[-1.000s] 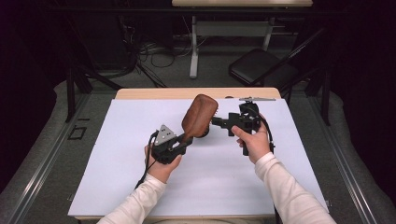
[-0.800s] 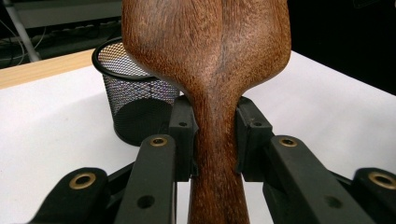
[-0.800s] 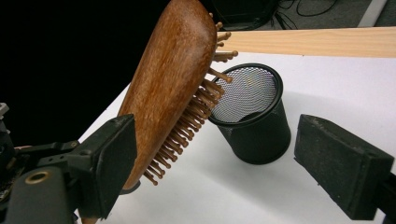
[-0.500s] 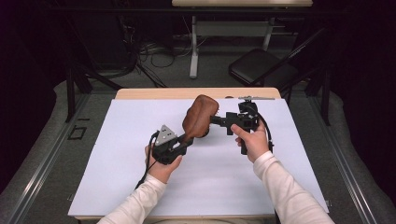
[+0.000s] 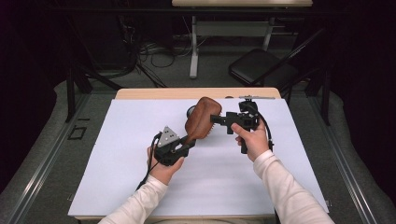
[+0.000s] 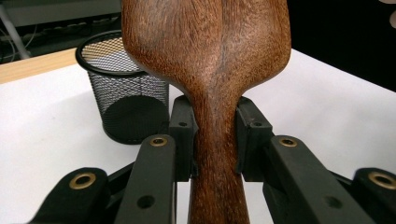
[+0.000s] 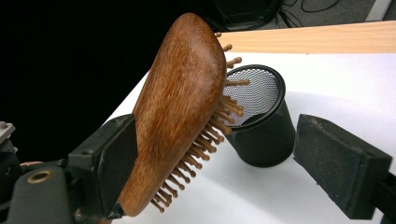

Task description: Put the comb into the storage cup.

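Left tongs (image 5: pixel 189 141) are clamped on the neck of a wooden hairbrush (image 5: pixel 202 118), pads seen pressed on both sides of the handle in the left gripper view (image 6: pixel 212 135). The brush is held up off the bench (image 5: pixel 140 177), head tilted up and away from the left hand (image 5: pixel 163 165), bristle side turned toward the right tongs (image 5: pixel 215 120). Right tongs are apart: in the right gripper view one pad (image 7: pixel 112 165) is touching the smooth back of the brush head (image 7: pixel 177 112), the other pad (image 7: pixel 341 163) is well clear on the bristle side, nothing gripped between them. Wooden bristle pins (image 7: pixel 205 140) are seen pointing toward the open pad. A black mesh cup (image 7: pixel 261 121) is stood upright on the white bench top behind the brush, mostly hidden by the brush head in the high view (image 5: pixel 191 112); it is seen just beyond the brush in the left gripper view (image 6: pixel 123 88). The right tongs are held by the right hand (image 5: pixel 252 140) just beside the brush head. A wooden bench edge (image 5: pixel 196 93) is seen at the far side, and a black chair (image 5: pixel 261 70) on the floor beyond.
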`<state>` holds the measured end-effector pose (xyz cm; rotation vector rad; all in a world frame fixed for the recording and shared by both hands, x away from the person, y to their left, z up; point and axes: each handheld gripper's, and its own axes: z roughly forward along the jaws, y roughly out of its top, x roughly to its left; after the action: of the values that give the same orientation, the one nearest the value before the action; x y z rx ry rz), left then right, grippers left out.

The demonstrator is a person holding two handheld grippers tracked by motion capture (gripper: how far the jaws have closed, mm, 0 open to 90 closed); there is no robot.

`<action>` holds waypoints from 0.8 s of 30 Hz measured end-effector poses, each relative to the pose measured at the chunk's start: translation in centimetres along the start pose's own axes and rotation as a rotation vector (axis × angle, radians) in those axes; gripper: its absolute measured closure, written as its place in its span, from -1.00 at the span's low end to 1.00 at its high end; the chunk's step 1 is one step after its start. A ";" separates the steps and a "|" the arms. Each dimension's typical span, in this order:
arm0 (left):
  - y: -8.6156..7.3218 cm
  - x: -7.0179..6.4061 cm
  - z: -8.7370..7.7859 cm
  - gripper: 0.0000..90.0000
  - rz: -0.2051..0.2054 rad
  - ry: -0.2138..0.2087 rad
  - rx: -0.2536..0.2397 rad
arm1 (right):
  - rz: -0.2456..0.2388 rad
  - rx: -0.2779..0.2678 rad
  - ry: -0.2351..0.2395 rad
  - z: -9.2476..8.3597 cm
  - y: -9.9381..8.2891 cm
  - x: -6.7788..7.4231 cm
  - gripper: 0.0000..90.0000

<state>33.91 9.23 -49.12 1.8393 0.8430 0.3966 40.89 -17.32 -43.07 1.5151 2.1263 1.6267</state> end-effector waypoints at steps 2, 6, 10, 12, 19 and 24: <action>0.0 -0.1 0.0 0.60 -0.001 -0.004 0.001 | 0.003 0.006 -0.001 0.1 0.0 0.0 -0.70; 0.0 -0.4 0.0 0.60 0.000 -0.017 0.001 | 0.001 0.007 0.003 0.2 0.0 -0.1 -0.70; 0.0 -0.6 0.1 0.60 0.003 -0.033 0.003 | 0.005 0.007 0.012 0.2 0.0 -0.2 -0.70; 0.0 -0.7 0.1 0.60 0.005 -0.039 0.006 | 0.009 0.013 0.019 0.3 0.0 -0.2 -0.70; 0.0 -0.9 0.2 0.60 0.001 -0.064 -0.002 | 0.029 0.028 0.060 0.5 0.0 -0.4 -0.70; 0.0 -1.0 0.2 0.60 0.009 -0.073 -0.002 | 0.044 0.030 0.084 0.5 0.0 -0.5 -0.70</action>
<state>33.31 8.41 -49.10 1.8450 0.7844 0.3338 41.39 -17.34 -43.52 1.5388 2.1846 1.7095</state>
